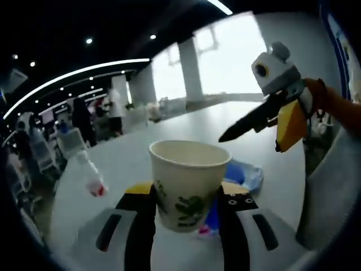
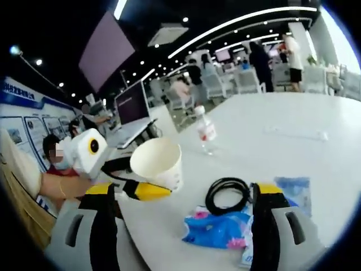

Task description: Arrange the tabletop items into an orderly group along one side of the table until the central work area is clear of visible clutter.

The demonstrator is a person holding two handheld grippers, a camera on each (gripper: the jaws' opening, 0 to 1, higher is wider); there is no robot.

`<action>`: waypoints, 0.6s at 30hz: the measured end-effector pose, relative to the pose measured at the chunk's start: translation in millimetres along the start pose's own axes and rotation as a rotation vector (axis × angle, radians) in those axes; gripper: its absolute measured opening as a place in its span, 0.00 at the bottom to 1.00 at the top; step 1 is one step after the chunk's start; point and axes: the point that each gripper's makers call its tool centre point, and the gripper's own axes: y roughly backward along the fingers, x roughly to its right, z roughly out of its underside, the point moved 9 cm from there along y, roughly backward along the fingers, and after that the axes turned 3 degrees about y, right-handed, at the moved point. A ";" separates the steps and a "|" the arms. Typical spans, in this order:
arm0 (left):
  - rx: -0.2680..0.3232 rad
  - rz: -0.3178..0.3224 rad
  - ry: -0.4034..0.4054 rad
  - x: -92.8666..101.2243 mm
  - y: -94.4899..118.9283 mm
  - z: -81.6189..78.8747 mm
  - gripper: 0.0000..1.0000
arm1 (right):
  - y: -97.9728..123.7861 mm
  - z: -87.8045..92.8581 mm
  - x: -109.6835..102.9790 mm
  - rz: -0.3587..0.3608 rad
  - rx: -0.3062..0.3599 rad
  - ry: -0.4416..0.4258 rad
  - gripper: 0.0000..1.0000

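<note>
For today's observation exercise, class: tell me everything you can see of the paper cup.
The paper cup is off-white, tapered, with a rolled rim and a green leafy print on its side. It looks empty and open-topped. In the left gripper view it stands upright between the two jaws of the left gripper, which press its sides, above the white table. In the right gripper view the cup appears tilted, mouth facing the camera, held by that same gripper. Behind it lies a blue packet.

Background: standing people [image 2: 256,59] among office chairs [image 2: 214,84], a dark monitor [image 2: 132,104], and curved ceiling light strips [image 1: 67,76].
</note>
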 end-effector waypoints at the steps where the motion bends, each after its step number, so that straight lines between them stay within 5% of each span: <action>1: -0.002 -0.004 0.001 -2.1 -2.2 -0.2 0.41 | 0.6 1.5 1.5 0.005 -0.008 0.000 1.00; 18: 0.077 -0.133 0.023 -48.2 -55.0 -21.3 0.40 | 0.9 12.2 15.1 0.037 -0.043 -0.061 1.00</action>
